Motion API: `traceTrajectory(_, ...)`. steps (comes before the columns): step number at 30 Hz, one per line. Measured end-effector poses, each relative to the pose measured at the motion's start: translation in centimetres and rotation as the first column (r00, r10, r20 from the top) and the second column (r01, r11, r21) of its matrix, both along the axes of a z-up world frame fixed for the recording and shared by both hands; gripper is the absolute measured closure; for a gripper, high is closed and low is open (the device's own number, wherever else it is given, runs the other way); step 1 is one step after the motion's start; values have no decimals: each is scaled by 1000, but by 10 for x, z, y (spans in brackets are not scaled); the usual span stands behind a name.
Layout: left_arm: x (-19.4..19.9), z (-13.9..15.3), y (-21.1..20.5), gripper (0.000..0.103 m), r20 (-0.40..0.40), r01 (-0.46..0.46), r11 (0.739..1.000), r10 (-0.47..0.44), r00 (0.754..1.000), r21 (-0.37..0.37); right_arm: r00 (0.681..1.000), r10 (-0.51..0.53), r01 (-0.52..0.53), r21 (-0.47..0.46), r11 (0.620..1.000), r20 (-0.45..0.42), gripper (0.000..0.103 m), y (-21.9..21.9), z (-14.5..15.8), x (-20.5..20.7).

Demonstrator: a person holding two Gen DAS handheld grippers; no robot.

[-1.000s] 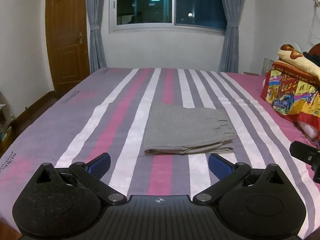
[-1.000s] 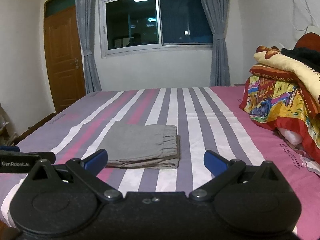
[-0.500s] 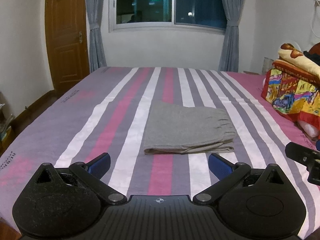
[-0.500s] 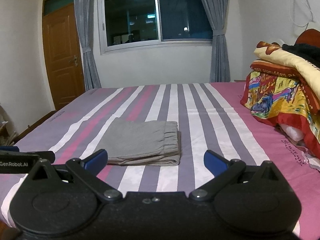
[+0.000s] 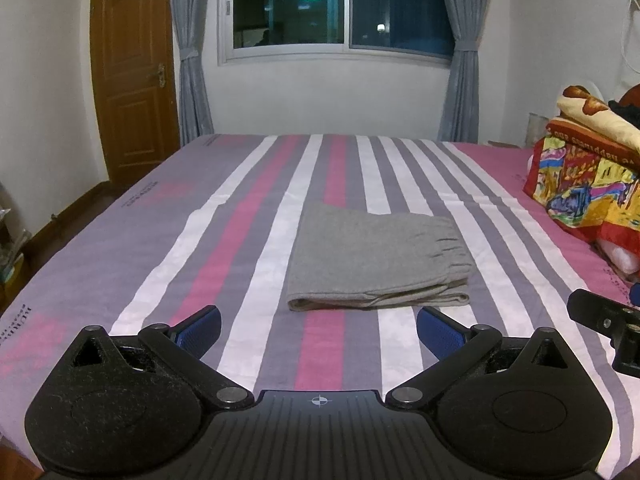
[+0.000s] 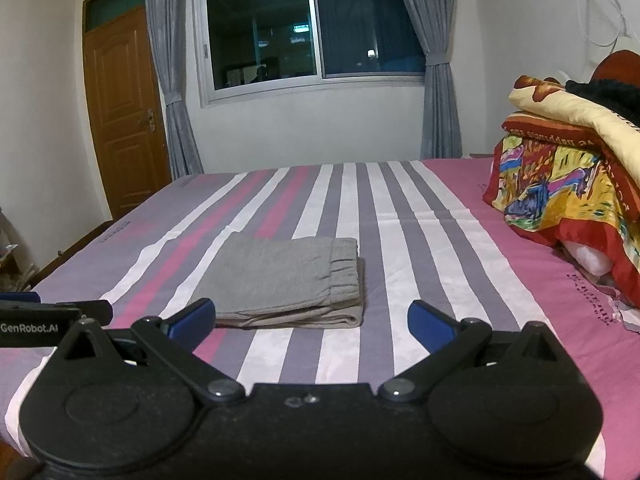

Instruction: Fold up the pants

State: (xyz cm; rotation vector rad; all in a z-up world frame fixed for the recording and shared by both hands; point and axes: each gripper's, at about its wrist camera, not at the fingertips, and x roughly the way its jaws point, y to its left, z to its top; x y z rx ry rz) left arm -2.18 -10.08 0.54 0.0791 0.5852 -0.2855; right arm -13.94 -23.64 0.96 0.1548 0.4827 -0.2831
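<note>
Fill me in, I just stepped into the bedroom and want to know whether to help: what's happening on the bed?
A person holds two handheld claws over the striped bed. The grey pants already lie folded in a compact stack, waistband toward the right, touching neither claw. The left claw and right claw both hover open and empty, short of the stack's near edge. A pile of colourful blankets sits off to the right. The folding looks finished.

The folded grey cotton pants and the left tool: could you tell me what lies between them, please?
Only bare striped bedsheet separates the folded grey pants from the open left tool, seen in the left wrist view.
</note>
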Motion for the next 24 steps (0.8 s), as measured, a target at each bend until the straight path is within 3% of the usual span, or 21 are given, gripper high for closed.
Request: traceTrajectory(24,8,-4,-4,0,-1,7,1000,-7,1000,8,1000,9,-9,10,1000,-15,0,0,-5,8)
